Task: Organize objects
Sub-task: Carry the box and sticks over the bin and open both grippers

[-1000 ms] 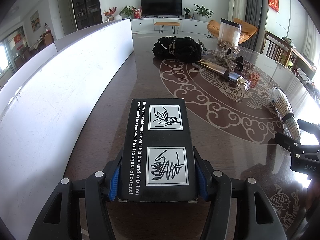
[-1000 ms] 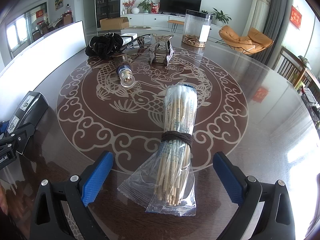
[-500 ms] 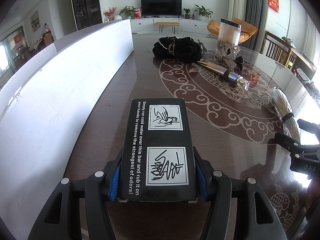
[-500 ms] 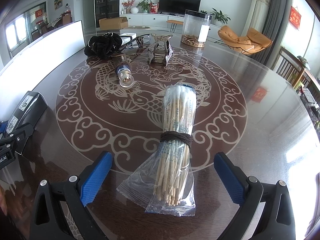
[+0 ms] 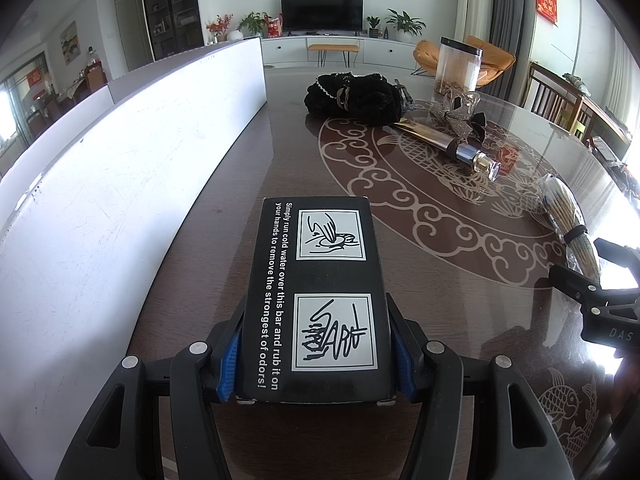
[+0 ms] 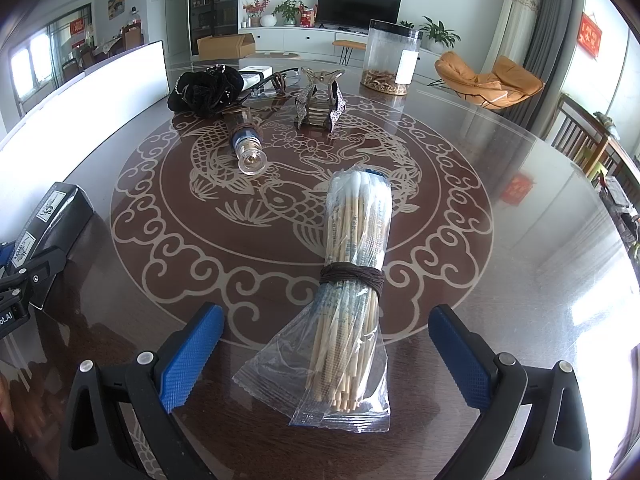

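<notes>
My left gripper (image 5: pixel 316 354) is shut on a black box (image 5: pixel 316 280) with white print and two drawings; its blue pads press both long sides, and the box lies on the dark round table (image 5: pixel 440 280) beside a white board (image 5: pixel 120 168). That box (image 6: pixel 52 216) also shows at the left edge of the right wrist view. My right gripper (image 6: pixel 326 350) stands open, its blue pads wide on either side of a clear bag of cotton swabs (image 6: pixel 352 280) tied with a brown band. The pads do not touch the bag.
Further back on the table lie a black fabric pouch (image 6: pixel 208 90), a glass bottle on its side (image 6: pixel 248 148), a small ornate holder (image 6: pixel 320 104) and a tall clear canister (image 6: pixel 390 58). Wooden chairs (image 6: pixel 584 136) stand at the right.
</notes>
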A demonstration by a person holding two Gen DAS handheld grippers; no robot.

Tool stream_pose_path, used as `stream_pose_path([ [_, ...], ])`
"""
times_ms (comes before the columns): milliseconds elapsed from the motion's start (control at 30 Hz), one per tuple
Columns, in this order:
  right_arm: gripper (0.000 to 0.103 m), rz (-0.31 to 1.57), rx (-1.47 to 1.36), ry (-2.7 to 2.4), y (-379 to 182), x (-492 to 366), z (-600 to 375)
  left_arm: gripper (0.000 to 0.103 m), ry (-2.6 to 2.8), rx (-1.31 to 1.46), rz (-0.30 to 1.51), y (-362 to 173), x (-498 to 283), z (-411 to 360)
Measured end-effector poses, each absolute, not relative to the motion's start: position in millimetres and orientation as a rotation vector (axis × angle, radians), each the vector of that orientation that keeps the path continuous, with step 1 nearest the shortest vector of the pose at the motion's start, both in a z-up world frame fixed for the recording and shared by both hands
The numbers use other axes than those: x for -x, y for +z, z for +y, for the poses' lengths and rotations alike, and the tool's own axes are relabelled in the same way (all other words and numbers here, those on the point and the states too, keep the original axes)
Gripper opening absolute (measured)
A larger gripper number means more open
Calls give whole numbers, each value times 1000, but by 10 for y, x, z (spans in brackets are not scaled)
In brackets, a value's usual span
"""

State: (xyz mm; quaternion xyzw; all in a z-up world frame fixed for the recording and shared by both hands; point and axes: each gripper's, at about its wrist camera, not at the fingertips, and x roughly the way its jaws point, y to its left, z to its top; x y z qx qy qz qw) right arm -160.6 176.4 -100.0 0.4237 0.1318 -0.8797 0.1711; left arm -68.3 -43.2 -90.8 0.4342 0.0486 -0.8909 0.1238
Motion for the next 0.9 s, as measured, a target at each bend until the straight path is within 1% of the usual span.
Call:
stream_pose_path([
  [67, 102, 306, -1214, -2429, -998, 1636, 1813, 59, -2603, -1268, 150, -907, 679, -442],
  [133, 102, 172, -1261, -2322, -965, 1730, 1959, 59, -2608, -1270, 157, -905, 674, -452],
  [233, 102, 57, -1354, -2283, -879, 1884, 2128, 59, -2607, -1268, 157, -907, 674, -448],
  [300, 102, 66, -1429, -2237, -856, 1976, 2101, 59, -2607, -1270, 156, -908, 676, -449],
  [433, 100, 251, -1499, -2271, -874, 2096, 1926, 58, -2607, -1277, 152, -906, 684, -440],
  [467, 87, 258, -1526, -2273, -901, 2130, 1924, 58, -2603, -1279, 143, -903, 680, -429],
  [500, 63, 256, -1536, -2268, -917, 2137, 1929, 58, -2600, -1278, 134, -900, 657, -410],
  [533, 44, 332, -1508, -2305, -902, 2113, 1914, 58, -2600, -1277, 132, -895, 635, -399],
  [567, 29, 367, -1478, -2312, -878, 2082, 1915, 58, -2605, -1269, 136, -873, 590, -377],
  [633, 29, 301, -1471, -2285, -840, 2033, 1999, 58, -2627, -1249, 154, -779, 495, -330],
  [733, 29, 257, -1403, -2288, -683, 1898, 2079, 58, -2672, -1195, 160, -530, 350, -276],
  [800, 29, 191, -1357, -2265, -515, 1829, 2094, 58, -2691, -1138, 176, -300, 243, -314],
  [900, 29, 161, -1275, -2240, -215, 1778, 1945, 58, -2672, -1075, 190, -11, 119, -474],
])
